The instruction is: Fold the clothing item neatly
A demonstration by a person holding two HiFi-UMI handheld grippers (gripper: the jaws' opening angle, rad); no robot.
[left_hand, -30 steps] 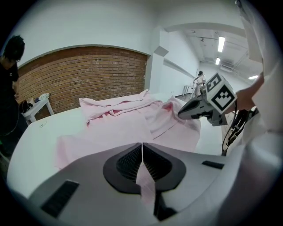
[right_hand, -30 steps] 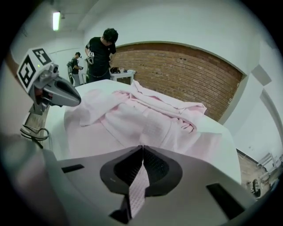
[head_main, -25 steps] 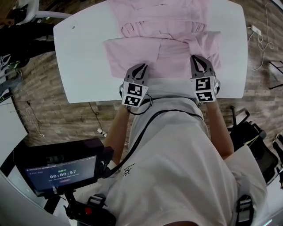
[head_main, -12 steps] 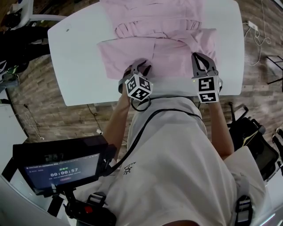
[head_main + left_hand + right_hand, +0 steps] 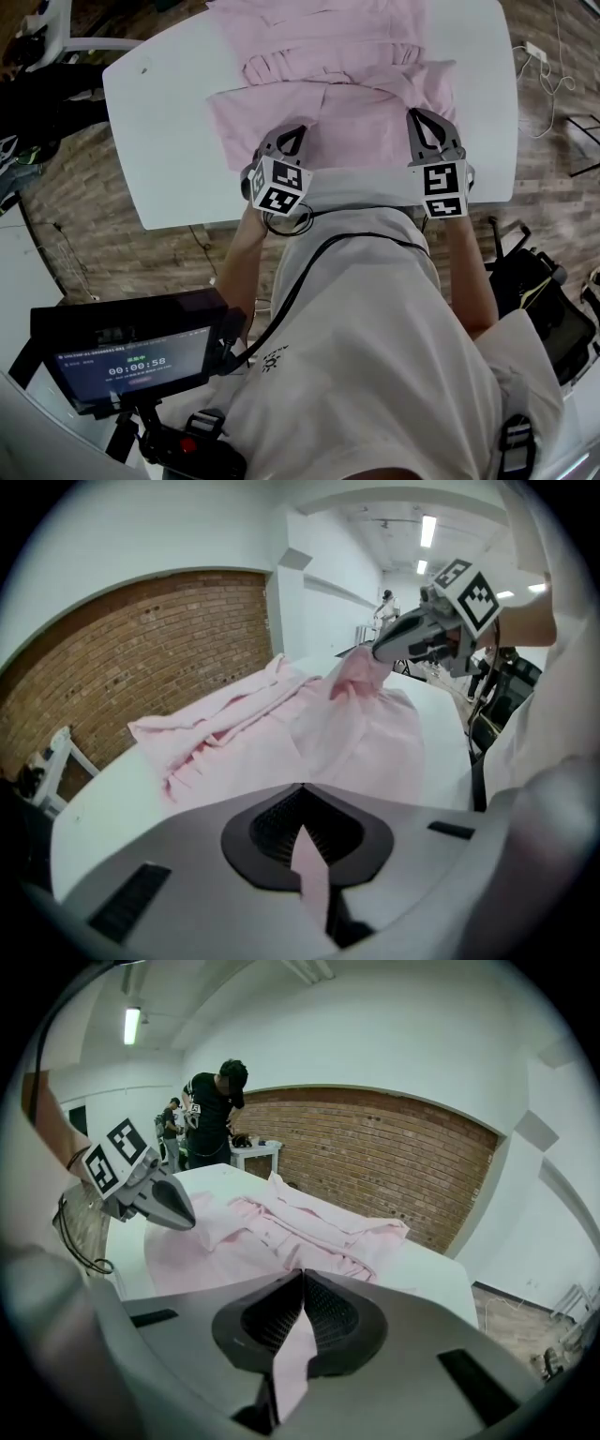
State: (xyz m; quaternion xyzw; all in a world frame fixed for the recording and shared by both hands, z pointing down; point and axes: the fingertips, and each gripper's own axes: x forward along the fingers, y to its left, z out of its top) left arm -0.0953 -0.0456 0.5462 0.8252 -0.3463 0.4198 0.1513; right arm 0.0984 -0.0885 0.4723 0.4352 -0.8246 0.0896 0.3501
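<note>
Both the left claw (image 5: 293,133) and right claw (image 5: 424,120) are clamped on the pink garment's (image 5: 281,108) 6 o'clock hem. It is probably best to carry them level toward 12 o'clock, with the edges matched.

Left gripper (image 5: 302,794) jaws closed on a strip of pink garment (image 5: 319,733); right gripper (image 5: 379,653) pinches its raised corner; white table (image 5: 112,789) underneath.

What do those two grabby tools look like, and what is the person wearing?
Both are grey, with pointed jaws like a beak and dark ribbed pads inside. The left gripper and right gripper each carry a white cube printed with black square markers. A black cable runs across the person's white short-sleeved shirt.
</note>
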